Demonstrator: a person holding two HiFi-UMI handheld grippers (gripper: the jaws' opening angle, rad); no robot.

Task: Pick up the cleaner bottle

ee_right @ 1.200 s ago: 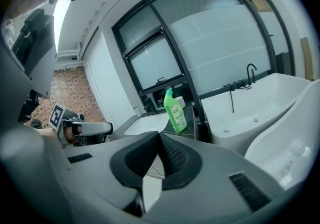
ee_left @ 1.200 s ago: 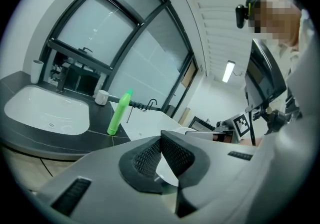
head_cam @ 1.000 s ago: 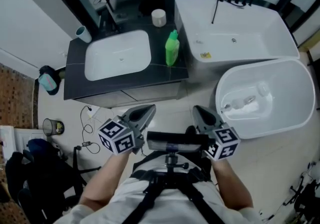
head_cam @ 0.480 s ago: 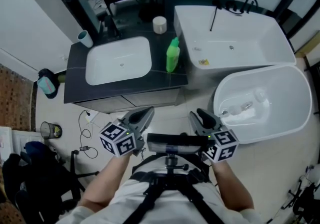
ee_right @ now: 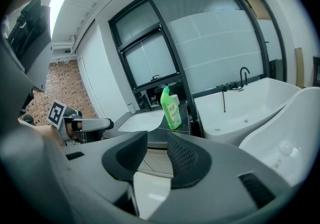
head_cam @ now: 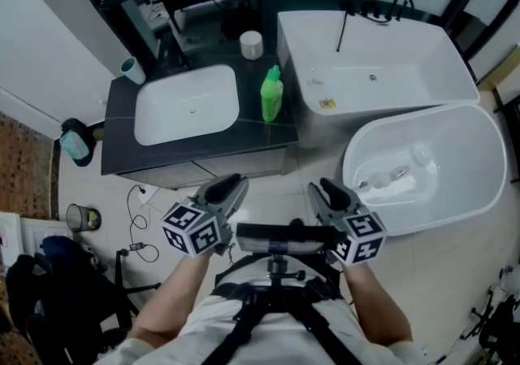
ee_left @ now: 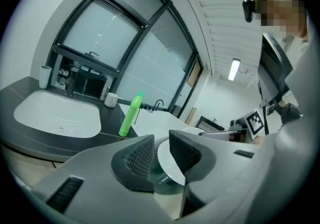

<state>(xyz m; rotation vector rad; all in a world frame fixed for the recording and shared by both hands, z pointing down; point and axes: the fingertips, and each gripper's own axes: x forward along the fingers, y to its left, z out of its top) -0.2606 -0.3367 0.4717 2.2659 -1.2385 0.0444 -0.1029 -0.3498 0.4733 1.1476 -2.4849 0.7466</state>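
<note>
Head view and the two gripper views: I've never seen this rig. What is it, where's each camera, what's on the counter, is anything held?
A person holds a two-jaw tool in each hand: the left gripper and right gripper. The head view looks down from their head; each gripper view rides on its gripper, looking along the jaws. On the dark counter stand a green cleaner bottle, a cup and a white container, around a white basin. Both pairs of jaws have just been opening, with nothing held between them.

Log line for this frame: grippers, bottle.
phase: pre-reach | left gripper: jaws just opening, empty | right gripper: jaws just opened, empty | bottle: upright on counter, untouched
</note>
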